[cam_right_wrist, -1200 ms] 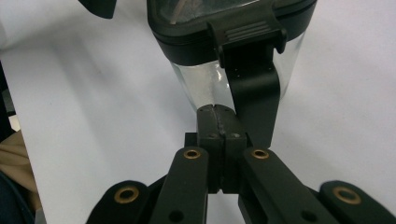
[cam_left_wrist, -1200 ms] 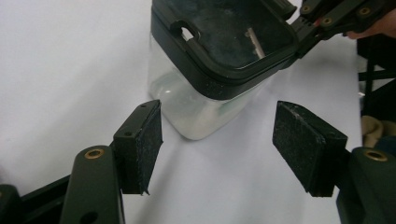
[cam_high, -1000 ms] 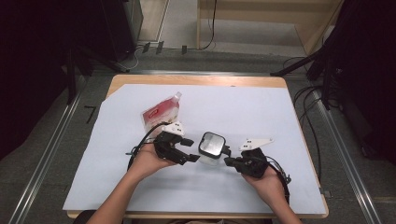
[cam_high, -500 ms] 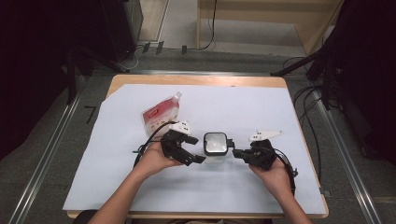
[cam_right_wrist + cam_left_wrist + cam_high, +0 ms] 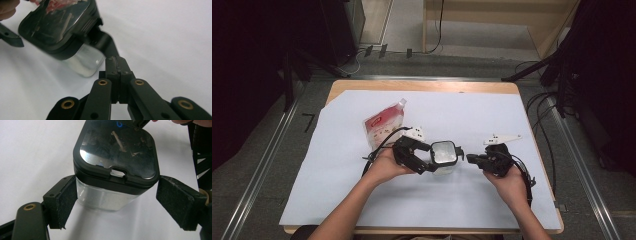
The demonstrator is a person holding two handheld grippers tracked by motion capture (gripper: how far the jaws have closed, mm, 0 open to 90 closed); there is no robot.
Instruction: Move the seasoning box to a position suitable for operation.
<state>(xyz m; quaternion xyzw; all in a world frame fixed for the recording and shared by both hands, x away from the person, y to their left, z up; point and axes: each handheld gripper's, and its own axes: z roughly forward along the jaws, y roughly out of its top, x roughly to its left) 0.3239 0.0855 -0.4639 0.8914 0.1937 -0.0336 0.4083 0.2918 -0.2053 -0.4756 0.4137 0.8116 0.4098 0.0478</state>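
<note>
Two claws are seen at the middle of the counter [image 5: 337,165], which is covered by a white sheet, and one clear container [image 5: 443,161] with a black lid [image 5: 444,152] stands between them. The left claw [image 5: 432,161] is held by the person's left hand [image 5: 384,165] and is set around the container from its left side. In the left gripper view its jaws have just been opening and are now spread wide: the container [image 5: 110,197] lies between them, the left pad [image 5: 62,202] is just beside the clear wall and the right pad [image 5: 175,200] is clear of the lid's [image 5: 117,150] rim. The container is thus released by this claw, though still framed by it.

The right claw [image 5: 473,159] is held by the right hand [image 5: 512,182] and is pointed at the container from the right. In the right gripper view its jaws are clenched together, and their tips are closed on a black tab [image 5: 106,46] that sticks out from the lid's [image 5: 57,25] edge. The container [image 5: 85,61] appears tilted in that view, its clear body resting on the white sheet.

One red and white pouch [image 5: 383,125] with a spout lies flat on the sheet behind the left hand, near it but apart from the container.
</note>
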